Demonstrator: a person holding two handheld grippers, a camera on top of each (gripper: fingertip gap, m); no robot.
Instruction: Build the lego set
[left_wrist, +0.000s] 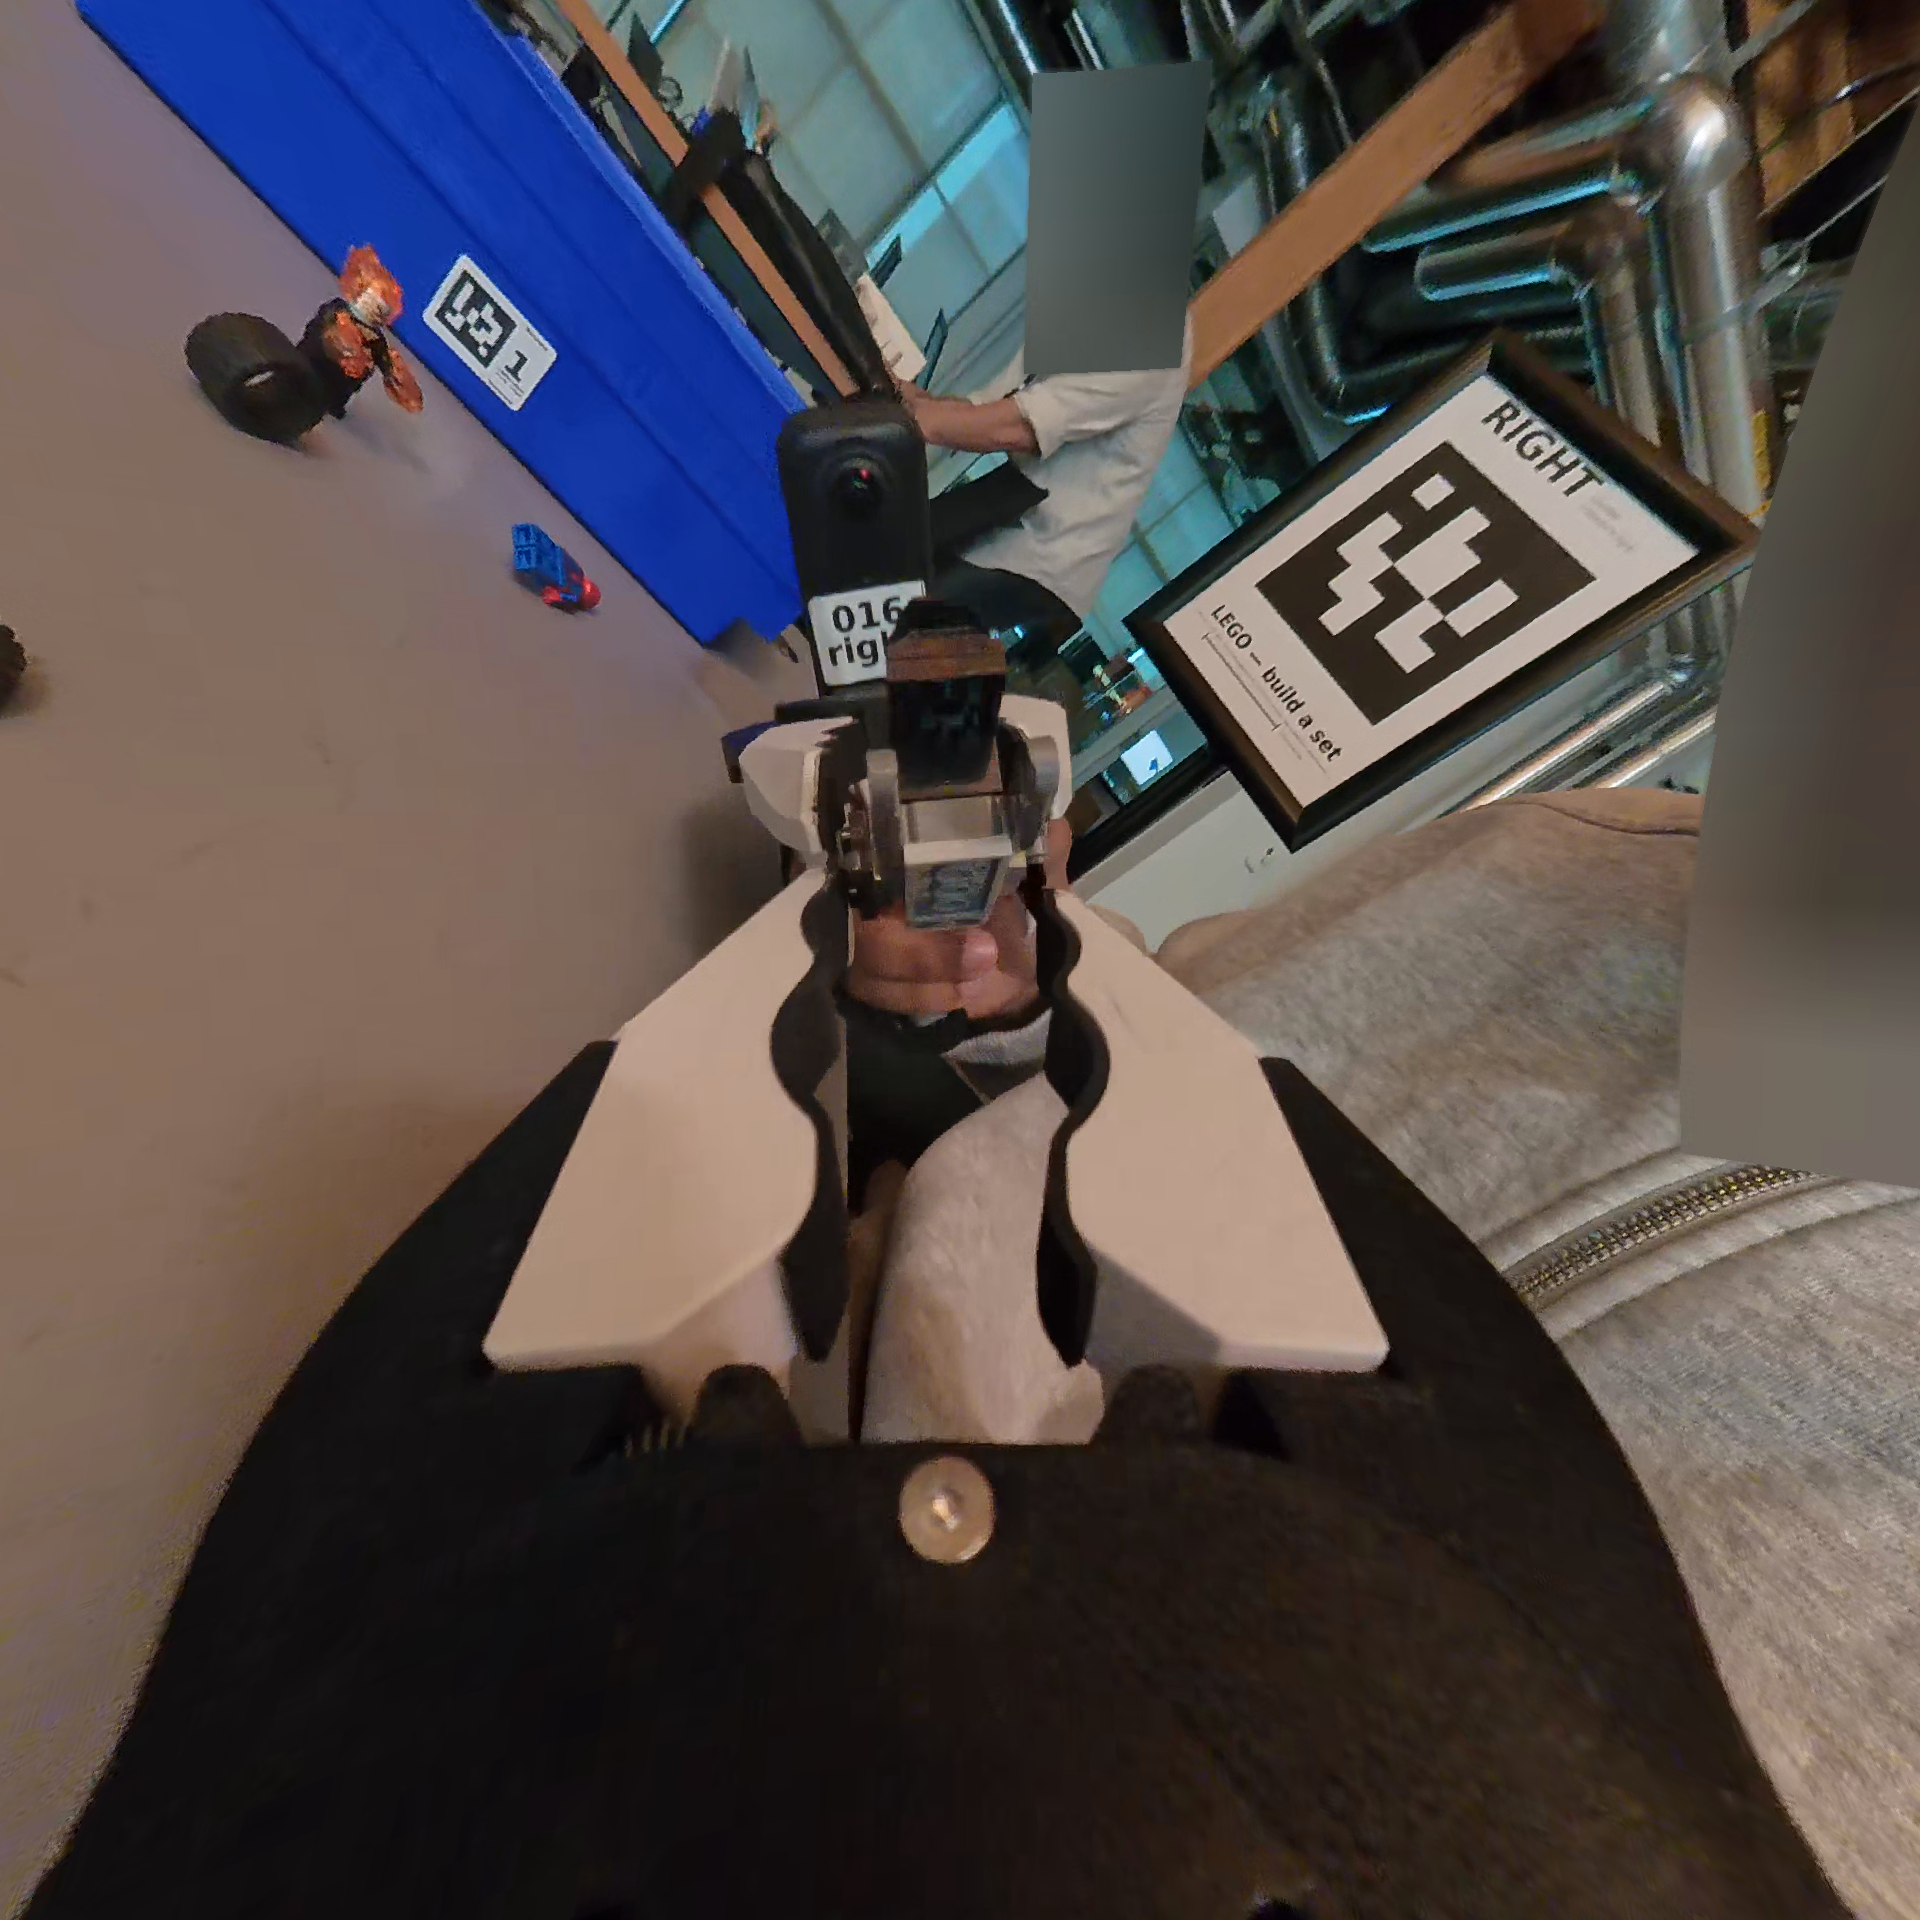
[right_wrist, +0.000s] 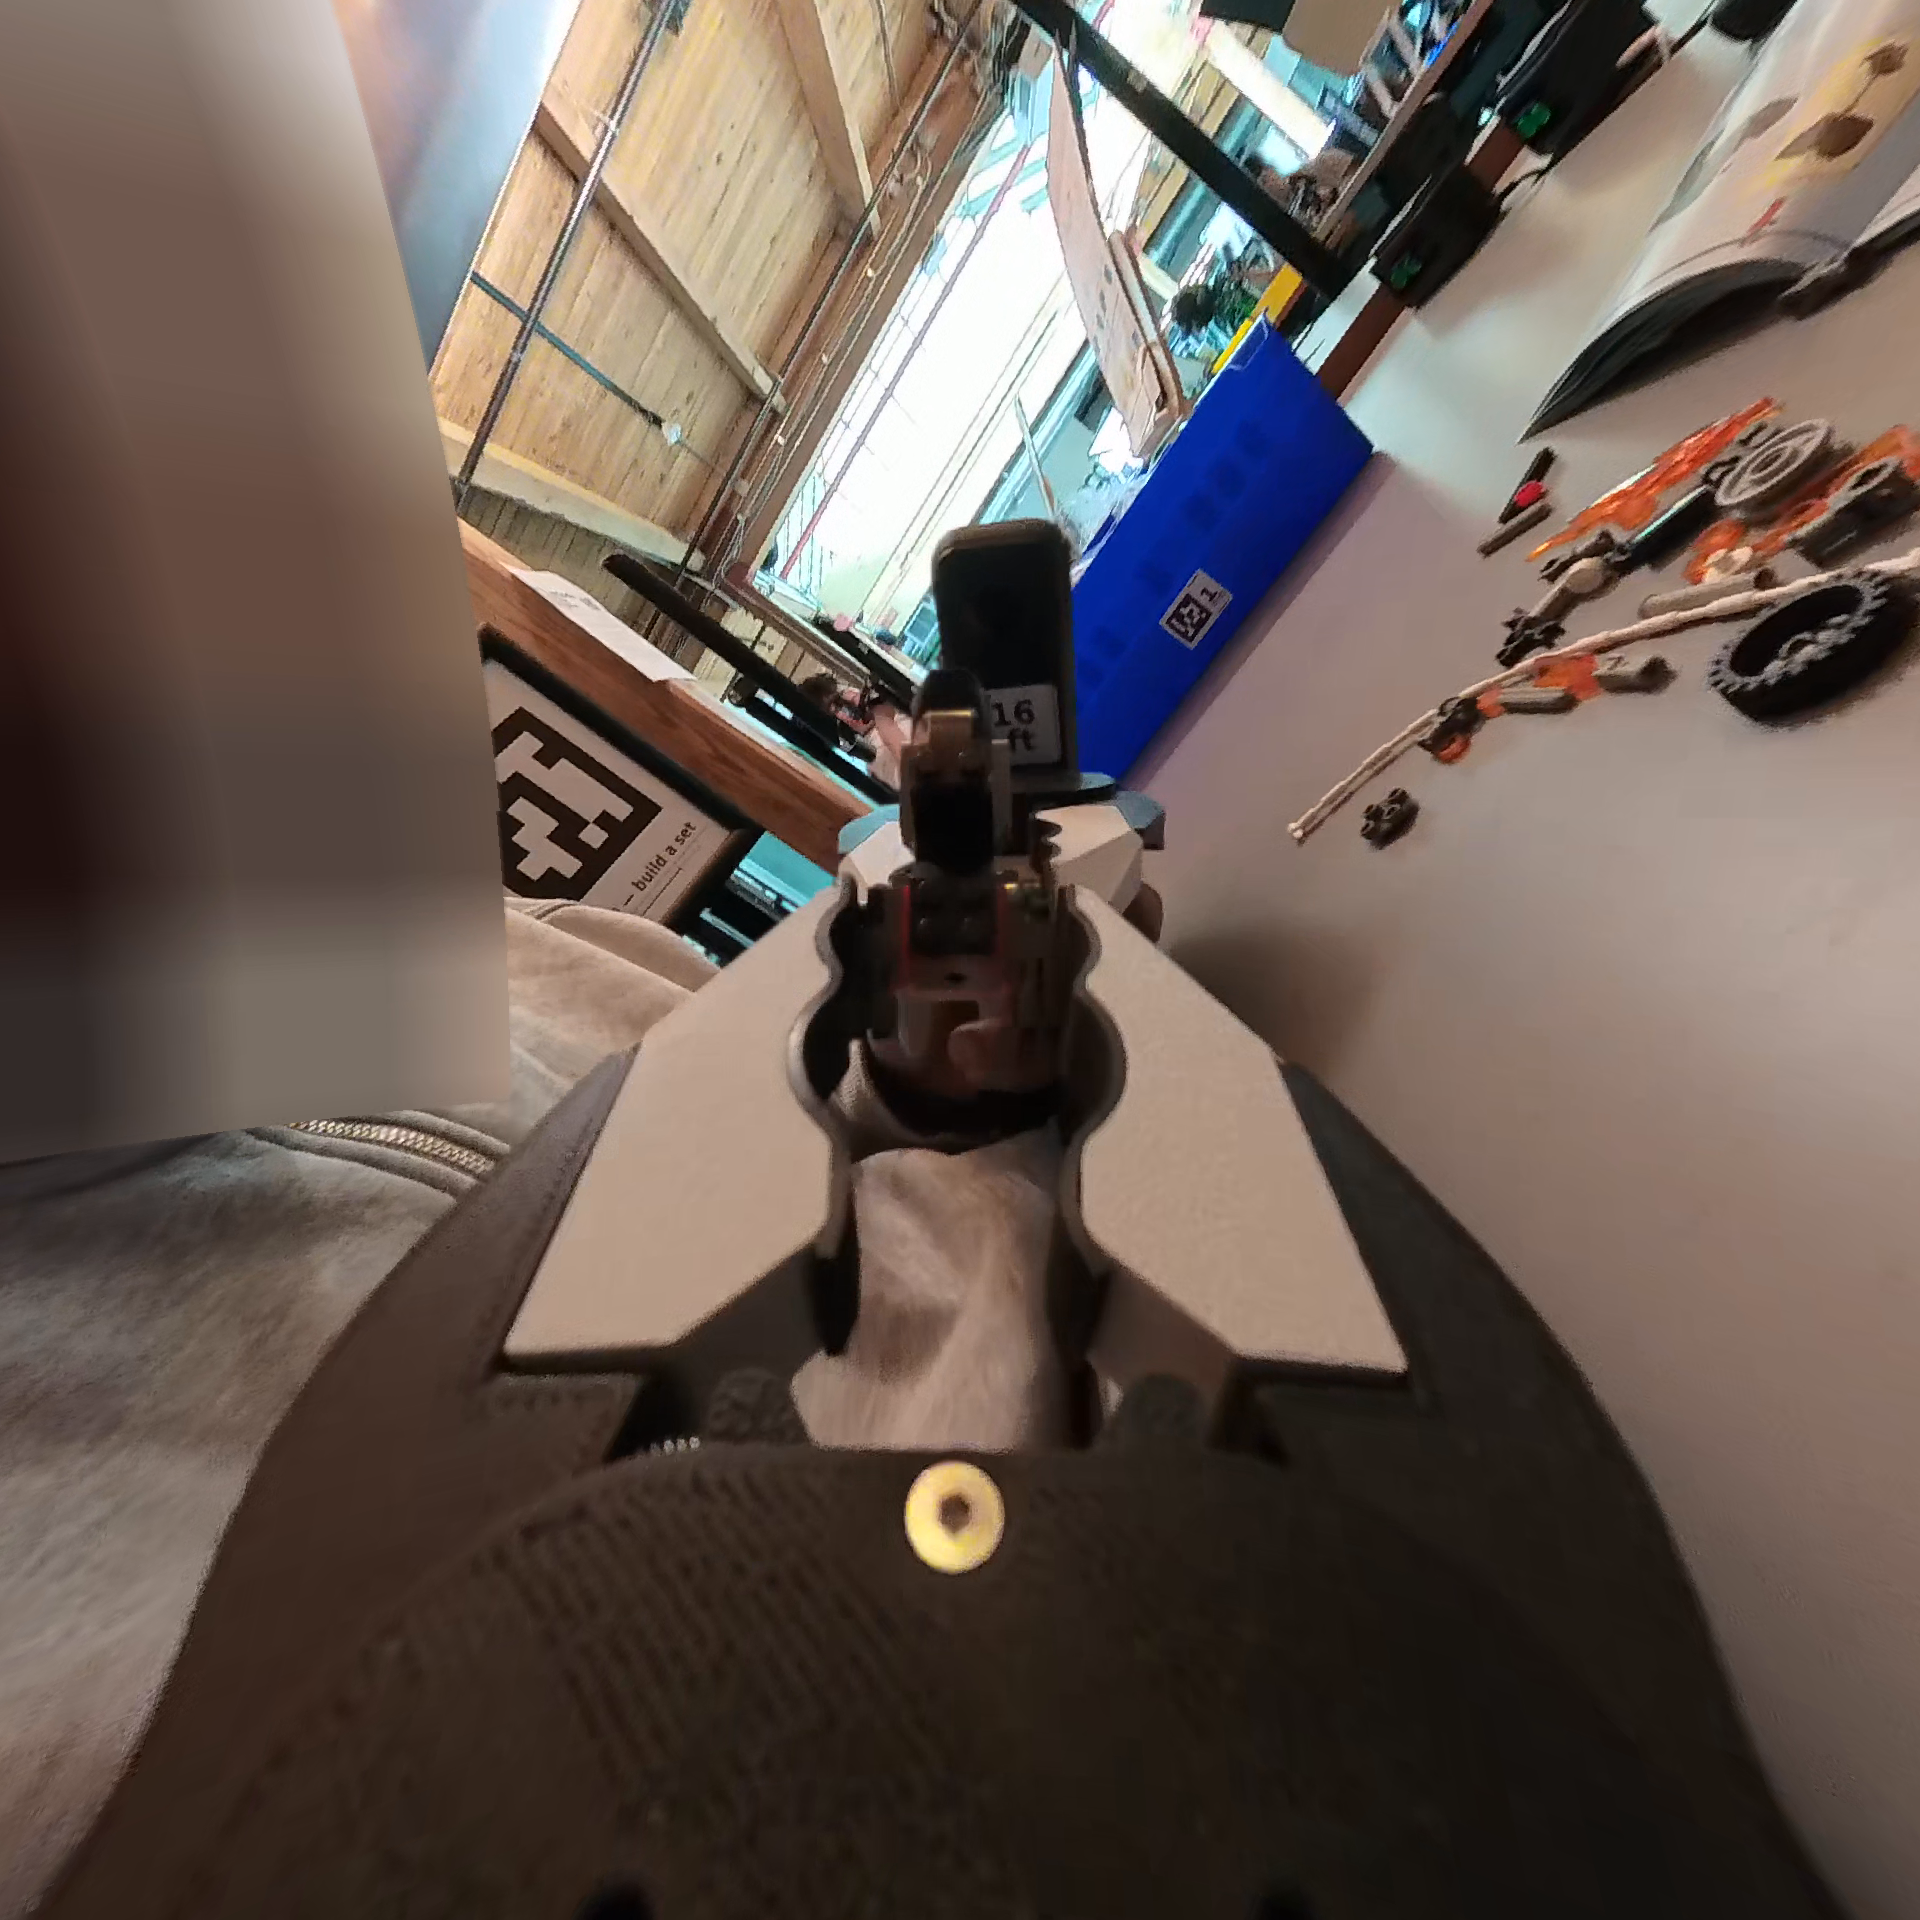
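white labels (right_wrist: 1023, 722) on both cameras; framed marker sign (left_wrist: 1423, 592) behind.

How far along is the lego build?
Early, by the look of it. Done: one small grey-and-black sub-assembly, plus a flame minifigure standing on the table. In hand: the left gripper and right gripper both appear shut on that sub-assembly, held off the table. Left: a black tyre, a toothed black wheel, orange parts and a cord lie loose.

Left gripper (left_wrist: 940, 883) and right gripper (right_wrist: 961, 961) tip-to-tip, fingers narrowly parted.
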